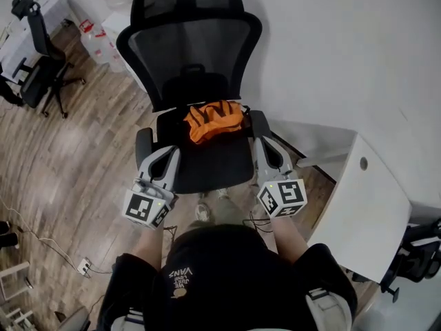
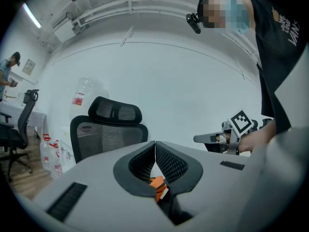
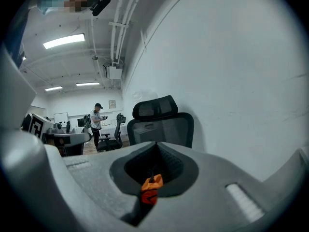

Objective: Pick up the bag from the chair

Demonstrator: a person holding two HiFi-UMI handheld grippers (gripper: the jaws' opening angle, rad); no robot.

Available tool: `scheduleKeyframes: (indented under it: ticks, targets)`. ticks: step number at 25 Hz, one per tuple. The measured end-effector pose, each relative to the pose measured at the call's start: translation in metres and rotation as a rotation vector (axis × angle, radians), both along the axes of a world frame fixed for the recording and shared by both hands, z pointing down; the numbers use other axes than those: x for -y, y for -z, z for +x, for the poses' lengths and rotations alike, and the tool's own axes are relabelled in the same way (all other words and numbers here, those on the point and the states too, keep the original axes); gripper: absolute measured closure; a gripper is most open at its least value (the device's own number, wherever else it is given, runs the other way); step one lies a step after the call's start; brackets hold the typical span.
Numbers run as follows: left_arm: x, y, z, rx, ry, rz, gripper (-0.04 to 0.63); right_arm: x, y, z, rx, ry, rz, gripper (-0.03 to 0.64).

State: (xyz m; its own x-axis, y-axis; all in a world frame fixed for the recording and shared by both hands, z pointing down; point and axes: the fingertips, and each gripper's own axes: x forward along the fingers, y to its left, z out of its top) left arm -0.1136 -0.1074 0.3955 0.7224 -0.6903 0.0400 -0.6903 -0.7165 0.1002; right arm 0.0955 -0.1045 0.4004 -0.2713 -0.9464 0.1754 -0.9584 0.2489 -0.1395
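A: Item: bag (image 1: 215, 121). Location?
B: Orange, rear of chair (image 1: 207, 167) seat. My left gripper (image 1: 171, 152) and right gripper (image 1: 262, 143): both closed, empty, short of it. I must open one before reaching in.

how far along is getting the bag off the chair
Nothing done yet: the orange fabric bag lies on the seat of the black mesh office chair. In hand: left gripper and right gripper hover at the seat's front corners, fingers shut, empty. Left: open, grasp the bag, lift.
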Motion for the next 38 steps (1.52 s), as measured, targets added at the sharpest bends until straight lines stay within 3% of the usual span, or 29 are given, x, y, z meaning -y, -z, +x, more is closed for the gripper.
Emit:
scheduleKeyframes:
  ticks: [38]
  targets:
    - [0.078,-0.099,0.024,0.068,0.024,-0.066,0.588,0.089,-0.094,0.015,-0.017,0.037,-0.062,0.618]
